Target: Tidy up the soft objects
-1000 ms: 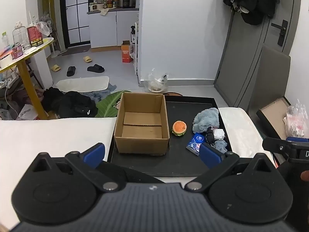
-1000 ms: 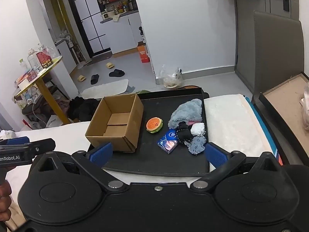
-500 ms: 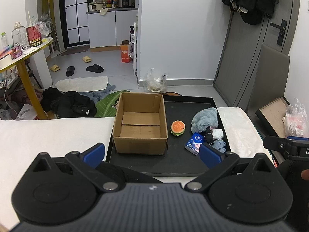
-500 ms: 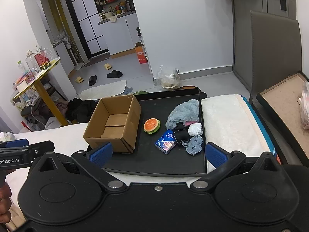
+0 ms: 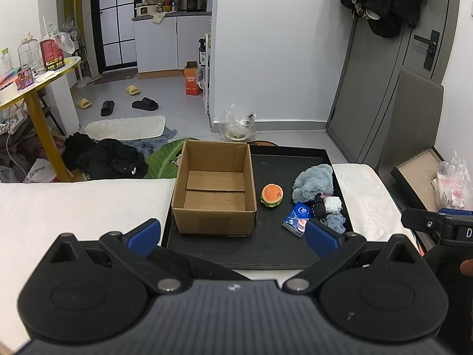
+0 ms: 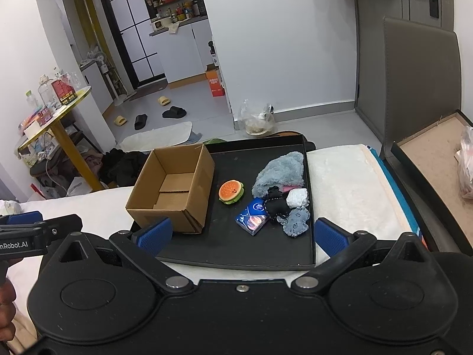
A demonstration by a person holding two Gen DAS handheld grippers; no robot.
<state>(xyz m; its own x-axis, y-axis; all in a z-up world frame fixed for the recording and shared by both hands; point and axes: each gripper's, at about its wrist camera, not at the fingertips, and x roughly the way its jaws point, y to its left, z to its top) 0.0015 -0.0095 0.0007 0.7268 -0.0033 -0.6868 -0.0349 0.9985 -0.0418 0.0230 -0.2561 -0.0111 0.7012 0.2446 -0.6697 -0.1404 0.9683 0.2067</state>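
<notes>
Both tools drawn back slightly from black tray, left tool and right tool wide open, empty.

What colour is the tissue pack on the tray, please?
The tissue pack is blue; clearest in the right wrist view.

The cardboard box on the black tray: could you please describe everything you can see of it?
The cardboard box is plain brown corrugated card, open at the top with no top flaps showing. Its inside looks empty; the floor shows two bottom flaps meeting at a seam. It stands upright on the left part of the black tray, apart from the burger toy to its right. Neither hand-held gripper touches it.
</notes>
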